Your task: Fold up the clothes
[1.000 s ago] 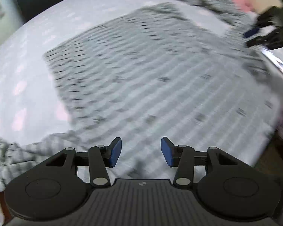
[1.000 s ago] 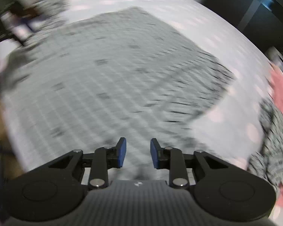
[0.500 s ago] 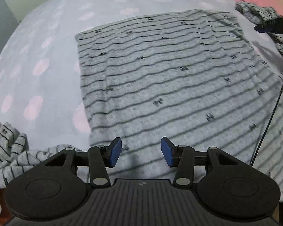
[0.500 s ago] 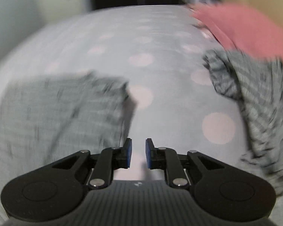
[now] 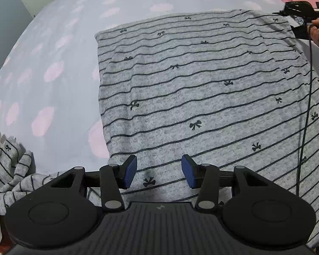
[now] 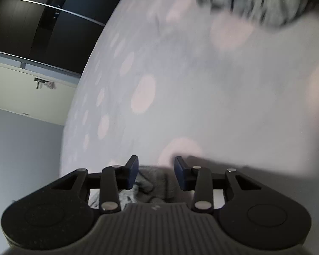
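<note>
Since the earlier frame, our right hand-held gripper [image 6: 155, 173] has rolled and dropped to the grey striped garment's [image 5: 202, 97] far corner, jaws just opening, cloth loose between them. Our left hand-held gripper [image 5: 158, 174] hovers half-open over the near hem on the bed [image 5: 53, 42]. Only its view shows the garment whole; the right view is blurred.

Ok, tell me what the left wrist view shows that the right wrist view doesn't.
Left wrist only: the striped bow-print garment spread flat, a crumpled striped piece beside it, and the open left tongs over its near edge. Right wrist only: the dark cabinets, and grey fabric bunched between the open right tongs. Both: the dotted bedsheet.
</note>
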Demonstrator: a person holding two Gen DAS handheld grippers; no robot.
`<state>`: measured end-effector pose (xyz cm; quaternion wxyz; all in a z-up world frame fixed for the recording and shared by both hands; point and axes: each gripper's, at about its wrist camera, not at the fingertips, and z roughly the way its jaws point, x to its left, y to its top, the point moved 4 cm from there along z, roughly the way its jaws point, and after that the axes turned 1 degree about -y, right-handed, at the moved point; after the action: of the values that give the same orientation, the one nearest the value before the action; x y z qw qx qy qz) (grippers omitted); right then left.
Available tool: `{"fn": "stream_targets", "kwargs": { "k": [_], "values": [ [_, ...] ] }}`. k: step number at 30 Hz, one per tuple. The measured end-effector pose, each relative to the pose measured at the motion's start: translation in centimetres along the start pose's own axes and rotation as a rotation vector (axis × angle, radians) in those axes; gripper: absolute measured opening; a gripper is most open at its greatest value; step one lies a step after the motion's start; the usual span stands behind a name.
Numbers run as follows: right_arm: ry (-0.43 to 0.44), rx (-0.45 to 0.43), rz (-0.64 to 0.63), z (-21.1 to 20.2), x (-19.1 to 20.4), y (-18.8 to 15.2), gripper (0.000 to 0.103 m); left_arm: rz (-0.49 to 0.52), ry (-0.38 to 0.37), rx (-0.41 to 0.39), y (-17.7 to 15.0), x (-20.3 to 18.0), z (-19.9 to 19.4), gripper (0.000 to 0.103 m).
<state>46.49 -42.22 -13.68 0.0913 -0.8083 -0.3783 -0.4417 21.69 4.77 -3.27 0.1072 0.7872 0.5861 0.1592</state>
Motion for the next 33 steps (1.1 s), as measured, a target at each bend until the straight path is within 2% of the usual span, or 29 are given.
{"fn": "stream_targets", "kwargs": {
  "k": [2,3,4,5,8,11,13,14,15,16,21,23,26,27,30,33],
  "values": [
    [0.007,0.036,-0.024,1.6,0.5,-0.8,0.041,0.004,0.000,0.014,-0.1,-0.1,0.4,0.044],
    [-0.001,0.034,-0.046,2.1,0.9,-1.2,0.034,0.009,0.002,0.019,-0.2,-0.2,0.5,0.044],
    [0.003,0.021,-0.090,2.2,1.7,-1.5,0.016,0.014,0.004,0.023,-0.2,-0.3,0.5,0.044],
    [0.007,0.008,-0.133,2.2,2.5,-1.9,0.010,0.019,0.005,0.025,-0.3,-0.3,0.5,0.044],
    [0.072,-0.015,-0.329,1.4,5.8,-3.1,0.007,0.023,0.011,0.019,-0.5,-0.3,0.3,0.044],
    [0.170,0.066,-0.604,0.2,9.7,-6.0,0.007,0.026,0.011,0.013,-0.5,-0.3,0.0,0.044],
    [0.220,0.184,-0.690,0.4,10.7,-8.0,0.014,0.033,0.010,0.012,-0.5,-0.5,-0.1,0.044],
    [0.225,0.216,-0.713,0.5,10.9,-8.8,0.015,0.038,0.010,0.011,-0.5,-0.6,-0.2,0.044],
    [0.224,0.223,-0.735,0.6,11.0,-9.3,0.023,0.043,0.010,0.010,-0.5,-0.6,-0.2,0.044],
    [0.223,0.229,-0.757,0.6,11.0,-9.7,0.032,0.047,0.011,0.008,-0.5,-0.7,-0.3,0.044],
    [0.238,0.064,-0.649,-0.4,11.0,-7.6,0.041,0.056,0.015,0.011,-0.4,-0.9,-0.3,0.044],
    [0.197,0.042,-0.704,-0.5,11.7,-7.9,0.041,0.062,0.010,0.017,-0.4,-1.0,-0.2,0.044],
    [0.007,0.006,-0.911,-0.6,12.4,-9.8,0.050,0.071,0.008,0.018,-0.3,-1.0,-0.1,0.044],
    [-0.037,-0.005,-0.982,-0.5,12.5,-10.9,0.055,0.073,0.008,0.016,-0.3,-1.1,-0.2,0.044],
    [-0.156,-0.082,-1.121,-1.4,12.1,-14.6,0.057,0.082,0.005,0.013,-0.2,-1.3,-0.3,0.044],
    [-0.181,-0.103,-1.154,-0.7,11.1,-16.3,0.057,0.118,0.003,0.011,-0.4,-1.9,-0.3,0.044]
  ]
}}
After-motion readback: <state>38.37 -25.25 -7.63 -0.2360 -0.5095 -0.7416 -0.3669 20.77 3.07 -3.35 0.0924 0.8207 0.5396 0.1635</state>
